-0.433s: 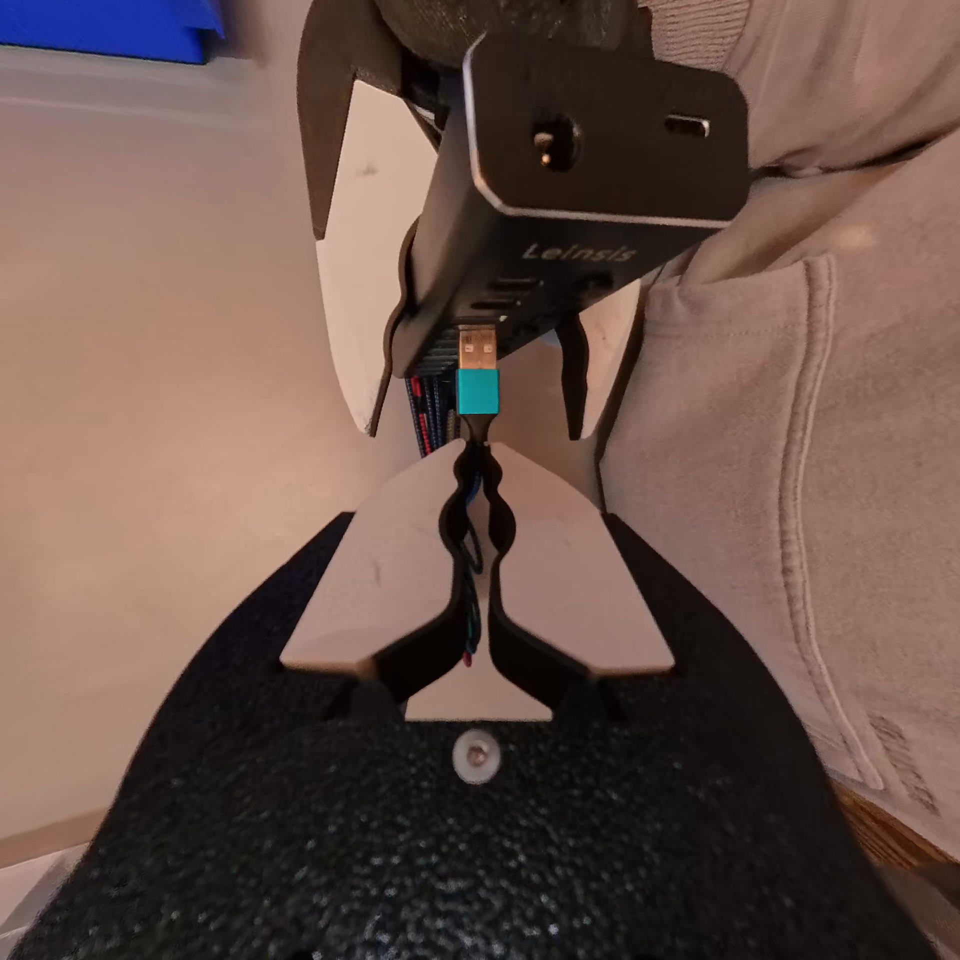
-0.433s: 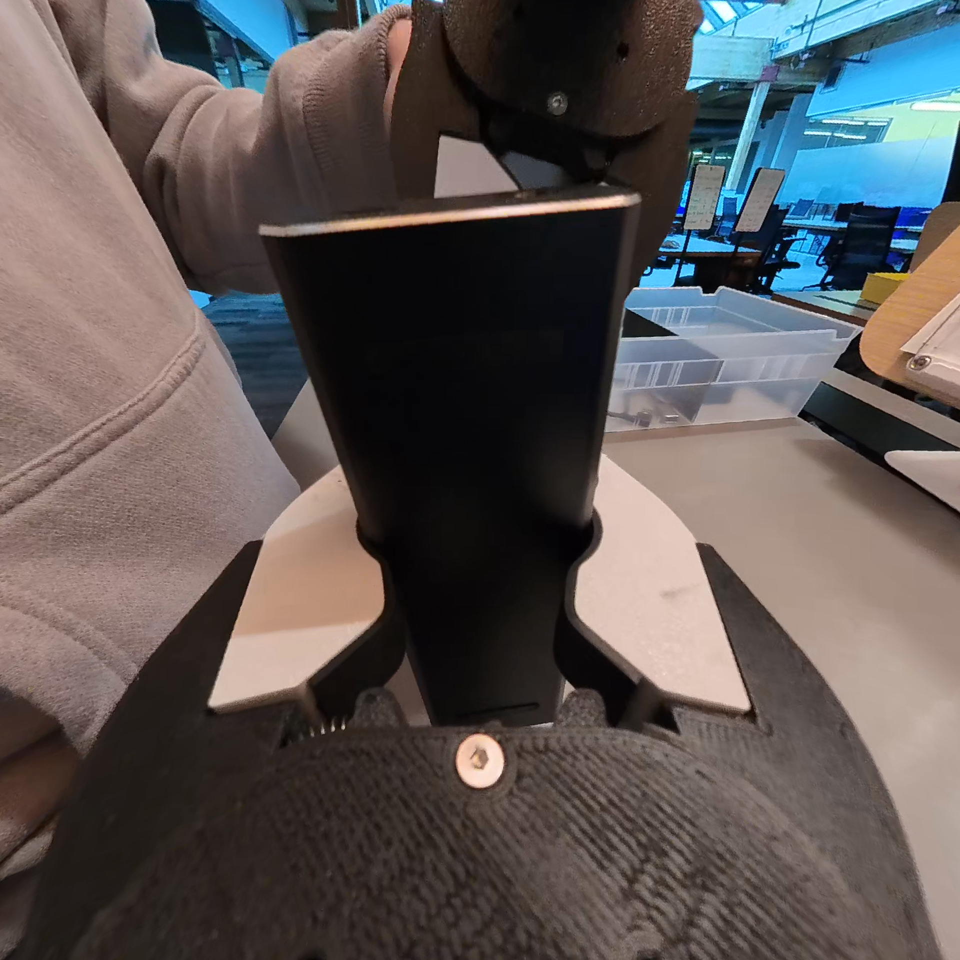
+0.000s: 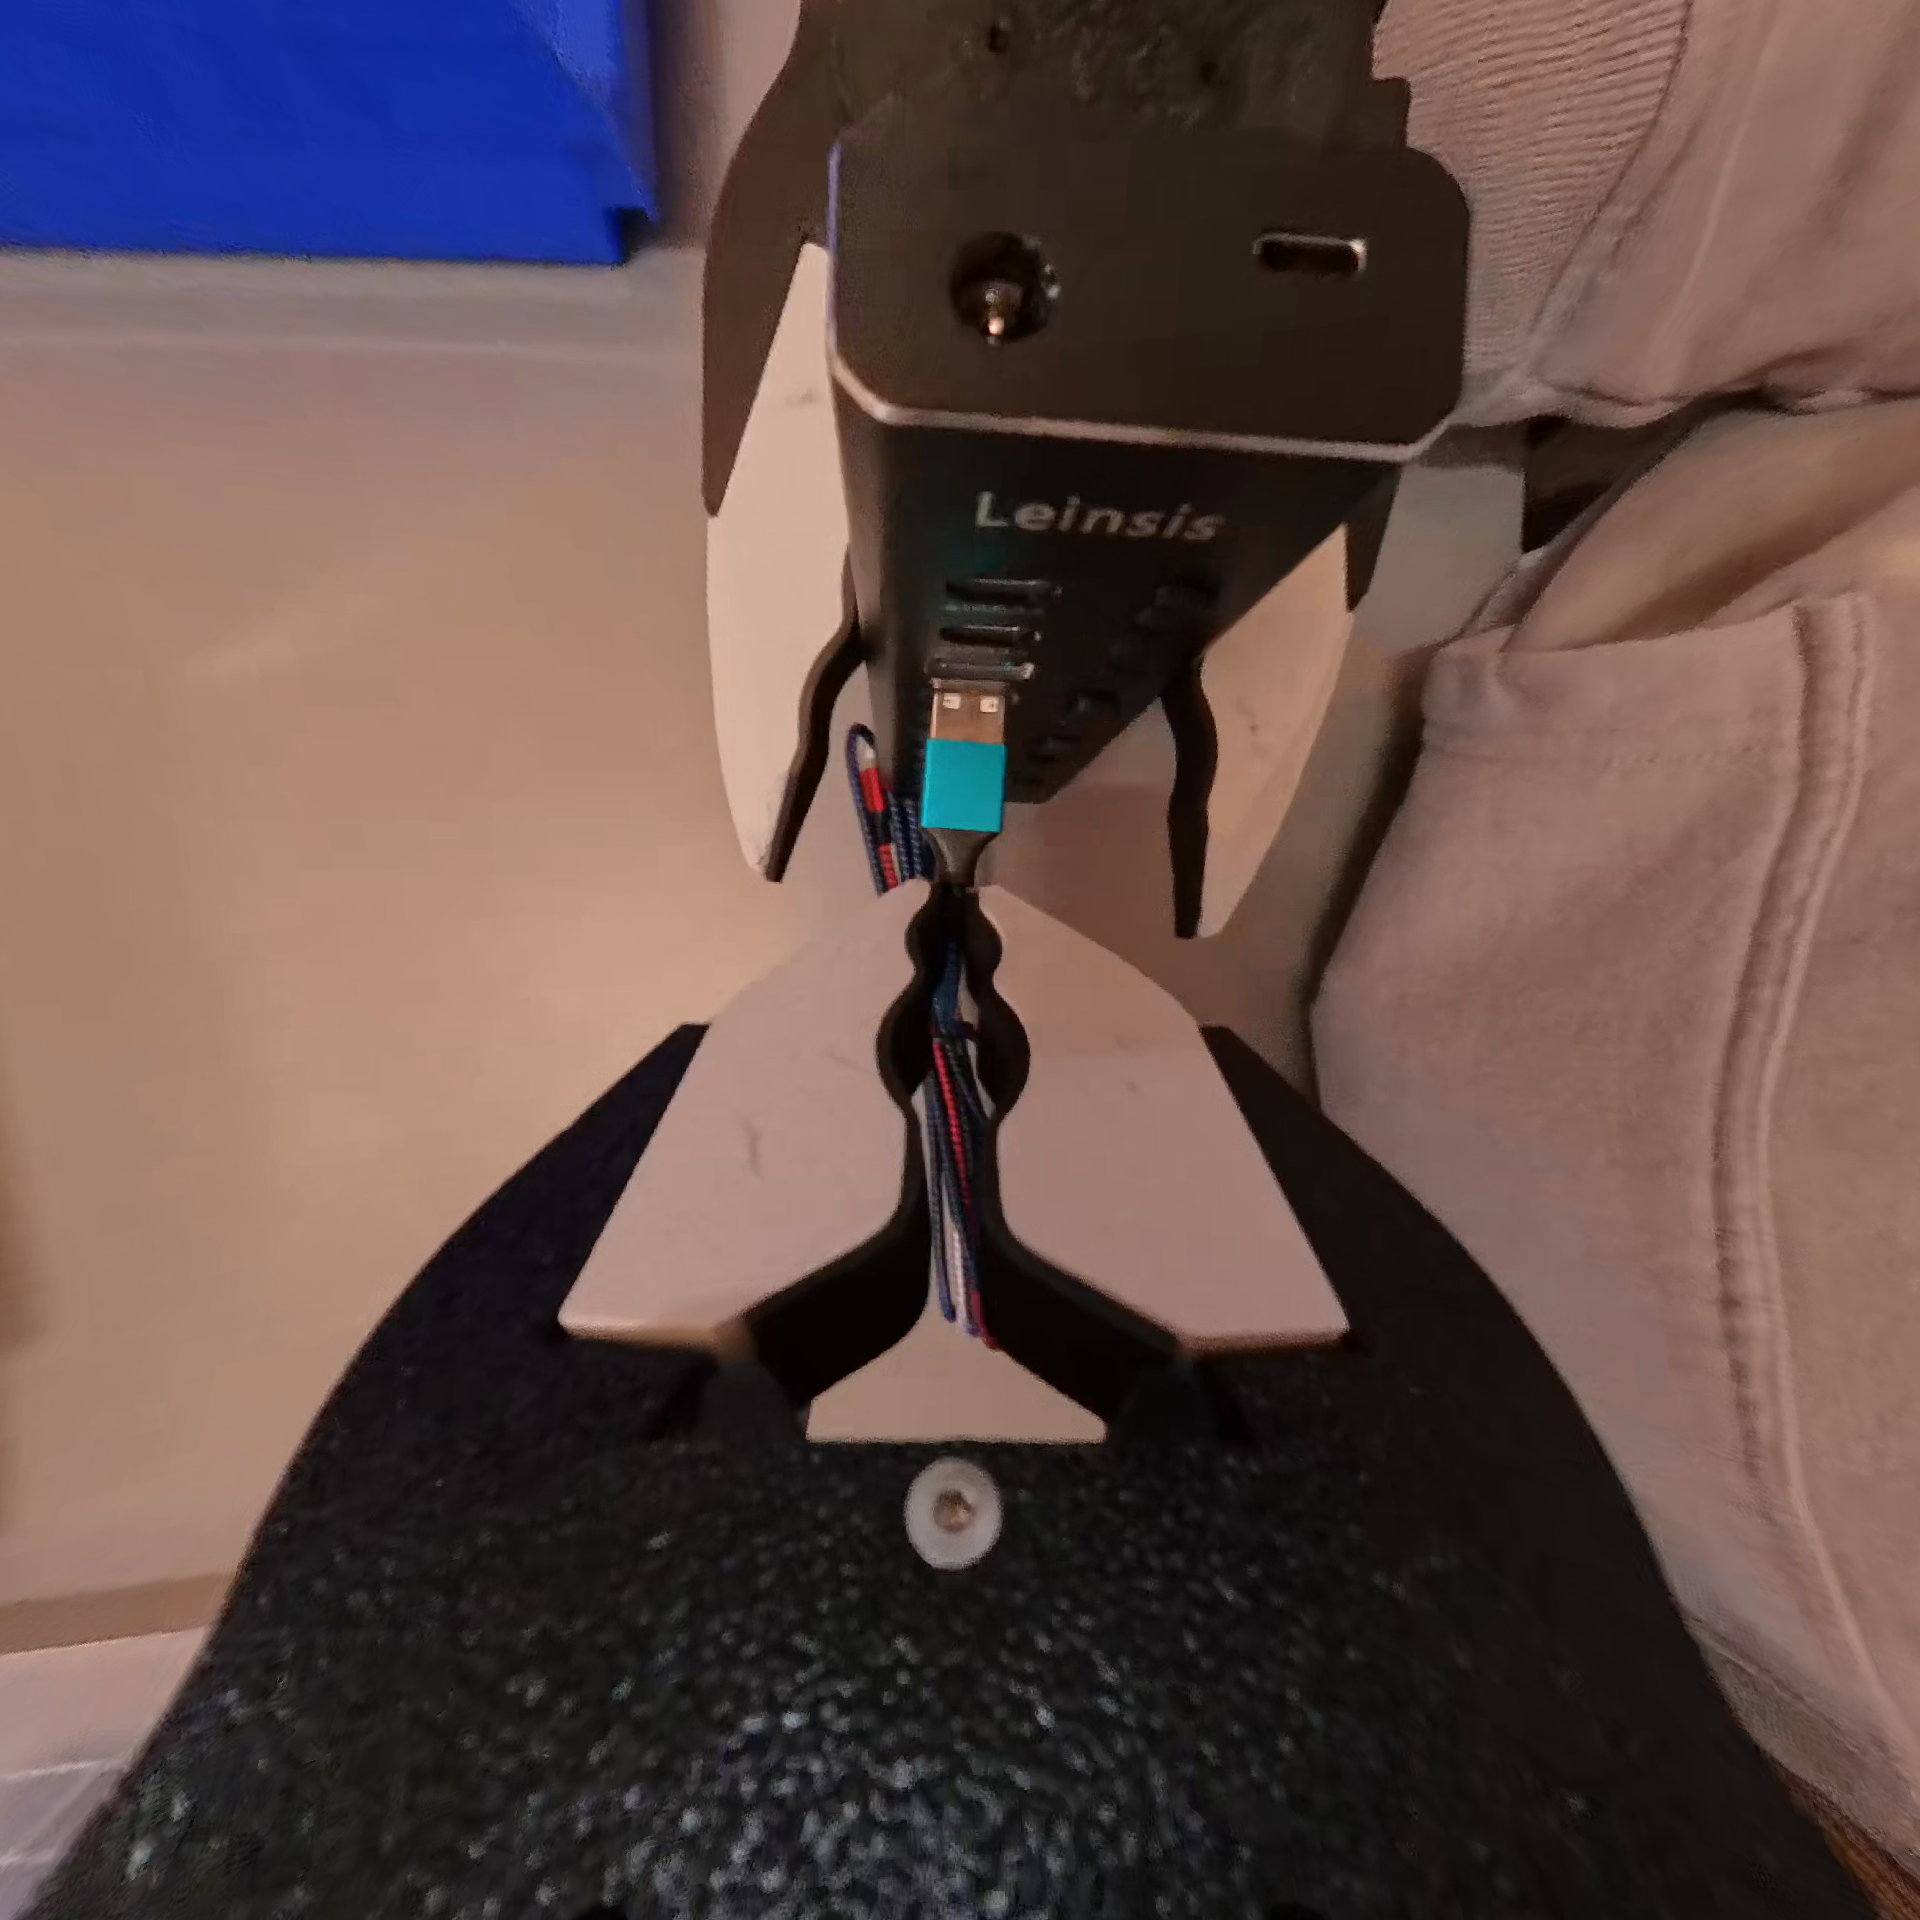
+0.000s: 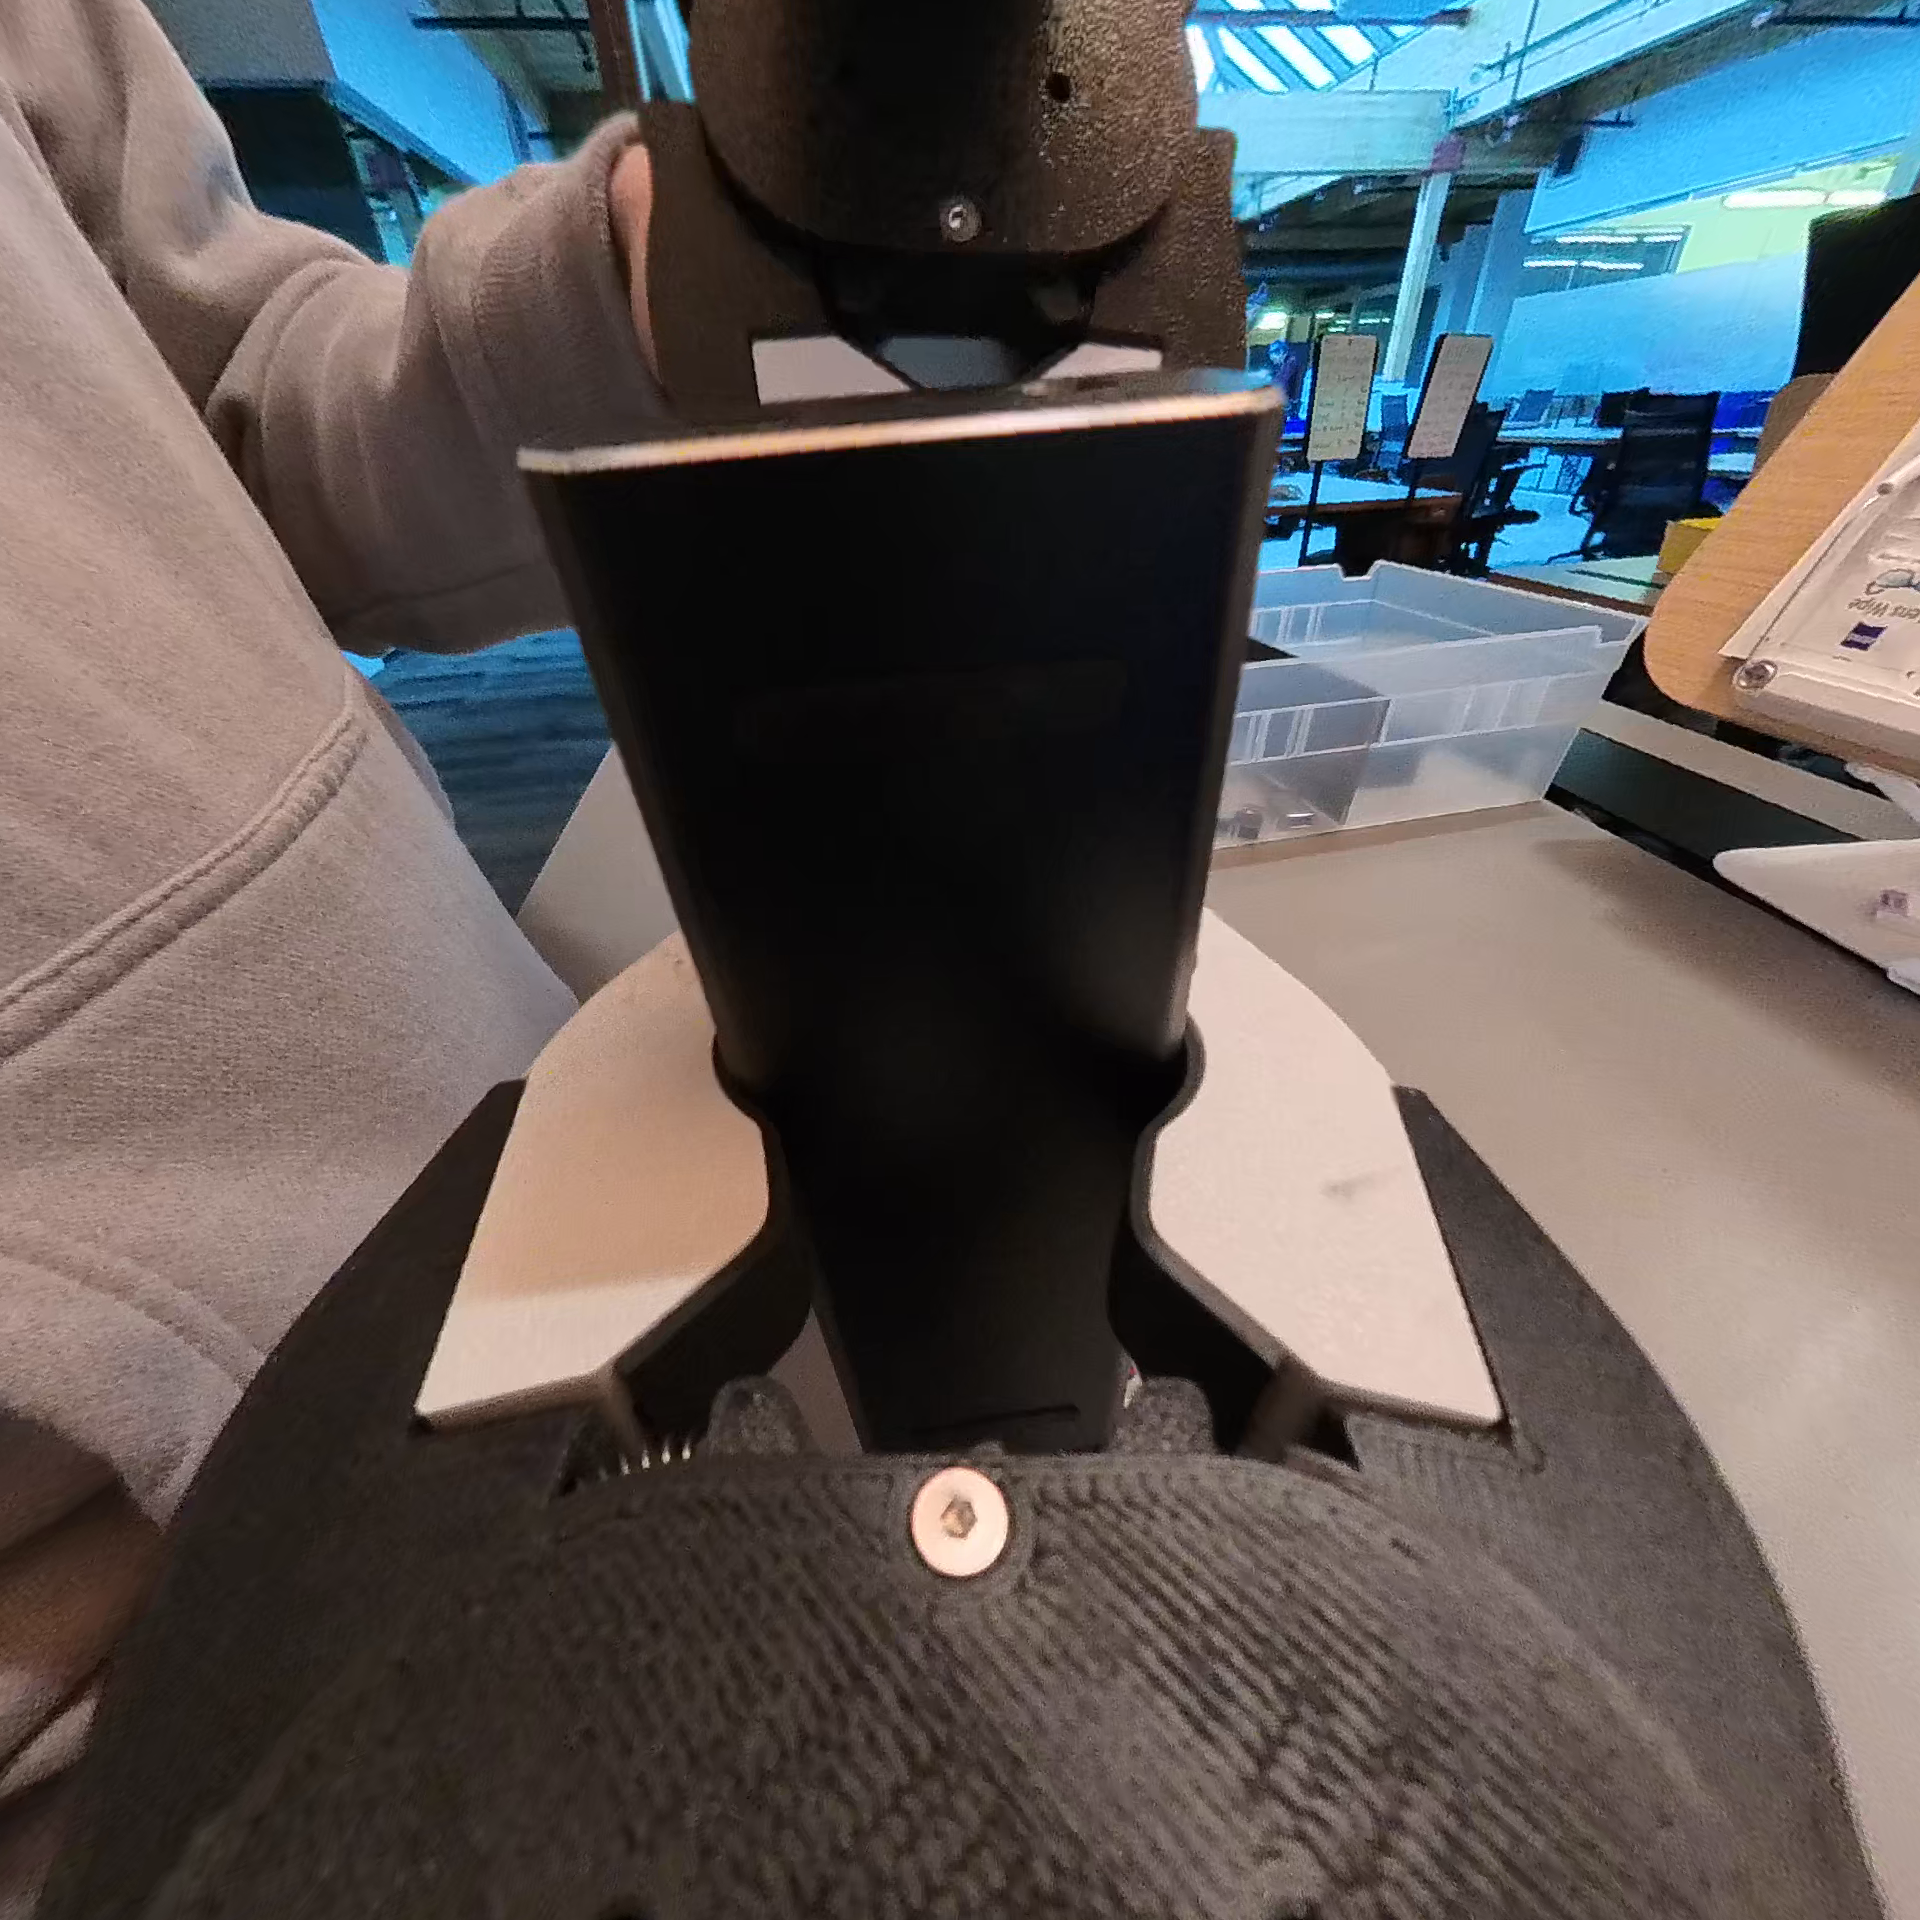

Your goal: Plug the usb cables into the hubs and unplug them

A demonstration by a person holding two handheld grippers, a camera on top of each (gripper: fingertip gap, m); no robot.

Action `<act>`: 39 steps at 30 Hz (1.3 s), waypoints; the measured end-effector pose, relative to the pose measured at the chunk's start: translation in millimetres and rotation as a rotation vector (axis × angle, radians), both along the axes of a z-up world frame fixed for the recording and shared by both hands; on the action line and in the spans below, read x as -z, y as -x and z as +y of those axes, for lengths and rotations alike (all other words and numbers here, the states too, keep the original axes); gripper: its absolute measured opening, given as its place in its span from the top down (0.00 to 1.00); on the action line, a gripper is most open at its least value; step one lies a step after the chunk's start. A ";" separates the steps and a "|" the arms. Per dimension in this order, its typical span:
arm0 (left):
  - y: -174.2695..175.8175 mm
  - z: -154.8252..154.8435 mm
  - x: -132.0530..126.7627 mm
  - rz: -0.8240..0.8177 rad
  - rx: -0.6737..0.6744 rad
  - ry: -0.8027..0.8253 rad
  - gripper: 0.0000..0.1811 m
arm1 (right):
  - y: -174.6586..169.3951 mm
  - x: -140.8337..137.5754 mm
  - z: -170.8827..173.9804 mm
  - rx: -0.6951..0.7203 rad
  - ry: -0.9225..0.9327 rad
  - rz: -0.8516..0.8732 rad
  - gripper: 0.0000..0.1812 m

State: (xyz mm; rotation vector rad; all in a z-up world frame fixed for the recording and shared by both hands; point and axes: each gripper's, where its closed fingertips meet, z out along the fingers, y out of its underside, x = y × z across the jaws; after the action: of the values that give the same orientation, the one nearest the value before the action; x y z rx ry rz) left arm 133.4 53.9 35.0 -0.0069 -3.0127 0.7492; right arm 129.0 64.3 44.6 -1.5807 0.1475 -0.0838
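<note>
My left gripper (image 3: 951,904) is shut on a braided blue-and-red USB cable (image 3: 954,1143) just behind its teal plug (image 3: 964,784). The plug's metal tip (image 3: 968,712) sits at the mouth of a port on the black hub (image 3: 1091,561), most of the metal still showing. A loop of the same cable (image 3: 878,810) hangs beside the hub. My right gripper (image 4: 956,1049) is shut on the black hub (image 4: 914,779) and holds it in the air, lengthwise between its fingers. The left gripper's body (image 4: 935,156) shows beyond the hub's far end, which hides the plug.
A person in a beige sweatshirt (image 3: 1610,1039) stands close beside both grippers. A grey table (image 4: 1558,1039) lies below right, with a clear plastic tray (image 4: 1434,686) at its far edge and a wooden board with a white card (image 4: 1787,582) at right. A blue bin (image 3: 312,125) is behind.
The hub and the left gripper have turned to face each other more squarely. The teal plug stays at the port mouth, and both grips are unchanged.
</note>
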 end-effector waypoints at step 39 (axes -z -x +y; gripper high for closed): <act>-1.8 -14.2 -2.0 -0.142 0.022 0.342 0.93 | -1.2 5.9 17.1 -0.028 0.037 0.063 0.59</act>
State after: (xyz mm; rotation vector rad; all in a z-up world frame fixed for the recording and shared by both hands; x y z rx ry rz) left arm 135.2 39.7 37.0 -0.1068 -2.9621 1.3027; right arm 130.3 81.4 38.6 -1.6225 0.1734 -0.0147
